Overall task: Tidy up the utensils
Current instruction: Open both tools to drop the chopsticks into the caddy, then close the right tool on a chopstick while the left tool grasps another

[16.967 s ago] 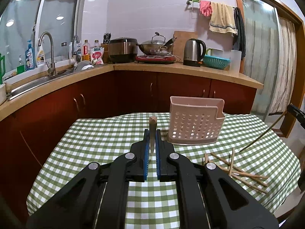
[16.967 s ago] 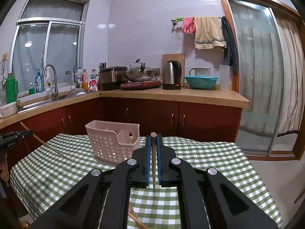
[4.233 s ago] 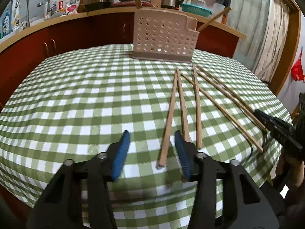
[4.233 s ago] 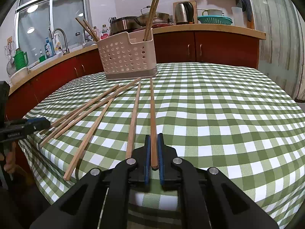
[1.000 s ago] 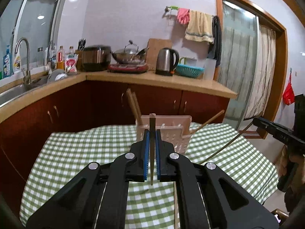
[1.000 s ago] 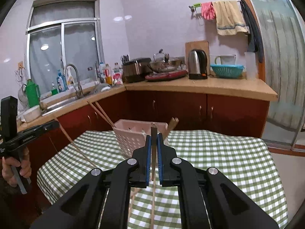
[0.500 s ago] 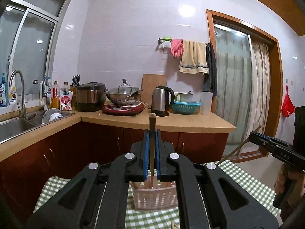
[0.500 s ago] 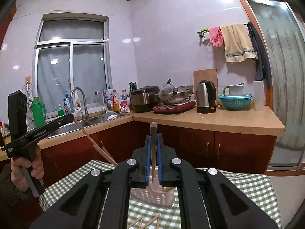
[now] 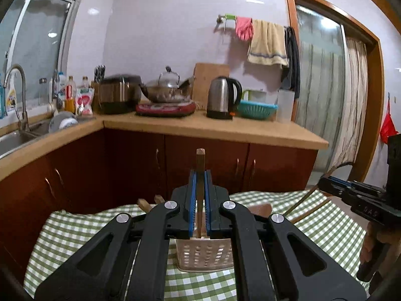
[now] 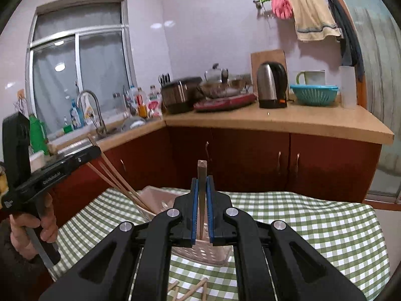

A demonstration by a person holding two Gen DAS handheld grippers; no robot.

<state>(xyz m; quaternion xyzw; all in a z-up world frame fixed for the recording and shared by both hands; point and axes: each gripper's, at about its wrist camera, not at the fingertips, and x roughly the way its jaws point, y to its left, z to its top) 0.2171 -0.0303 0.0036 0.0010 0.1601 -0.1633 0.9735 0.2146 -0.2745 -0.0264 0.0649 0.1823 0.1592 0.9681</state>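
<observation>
My left gripper (image 9: 200,195) is shut on a wooden chopstick (image 9: 200,165) held upright over the pink perforated utensil basket (image 9: 205,253); its lower end reaches into the basket. My right gripper (image 10: 201,200) is shut on another chopstick (image 10: 201,175), also upright above the basket (image 10: 200,250). Chopsticks (image 10: 117,178) stand slanted in the basket. Loose chopsticks (image 10: 190,289) lie on the green checked tablecloth (image 10: 313,230) in front of the basket. Each gripper shows in the other's view: the right one (image 9: 356,198) at the right edge, the left one (image 10: 52,168) at the left.
A kitchen counter (image 9: 225,128) with kettle (image 9: 223,97), rice cooker, wok and teal colander runs behind the table. A sink with tap (image 10: 92,110) is at the left. A glass door is at the right.
Both grippers have tilted and come down a little toward the basket with their chopsticks. More of the table and basket shows than half a second ago.
</observation>
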